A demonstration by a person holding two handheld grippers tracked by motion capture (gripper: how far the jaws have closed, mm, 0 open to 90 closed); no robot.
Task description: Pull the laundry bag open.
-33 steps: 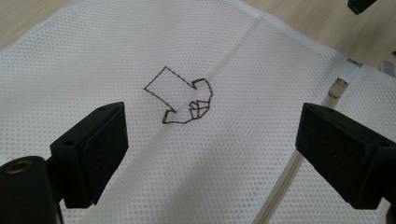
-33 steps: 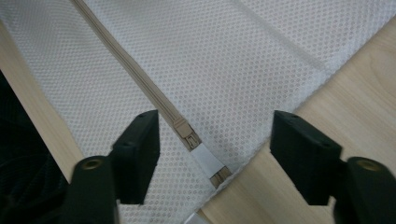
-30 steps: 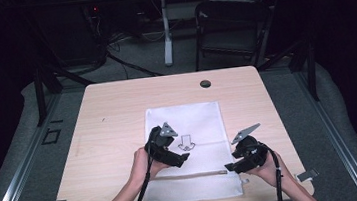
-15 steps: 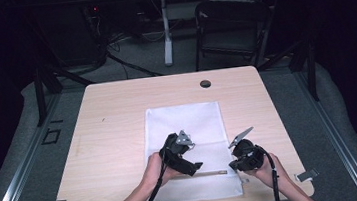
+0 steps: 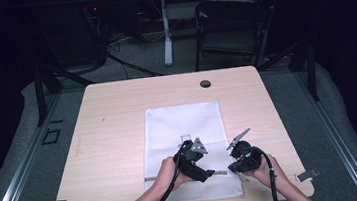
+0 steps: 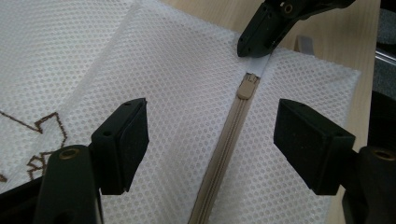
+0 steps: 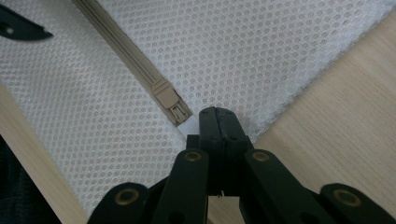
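A white mesh bag (image 5: 181, 125) lies flat on the wooden table (image 5: 110, 138), with a beige zipper (image 6: 224, 154) running across its near end. My right gripper (image 7: 217, 119) is shut on the white fabric tab at the zipper's end, just beyond the beige slider (image 7: 167, 95). My left gripper (image 6: 217, 130) hovers over the bag, open, its jaws standing either side of the zipper line. Its jaws have just been closing, with the zipper between them and the pads (image 6: 126, 140) clear of it. In the high view the left gripper (image 5: 209, 173) sits close beside the right gripper (image 5: 234, 167).
A round black grommet (image 5: 205, 83) is set in the table's far edge. A dark chair (image 5: 231, 24) and a white stand (image 5: 166, 36) are on the floor behind. The bag's right edge lies near the table's right front corner (image 5: 306, 182).
My left gripper has moved right and down across the bag, ending close to the right gripper at the zipper. The right hand has stayed almost in place.
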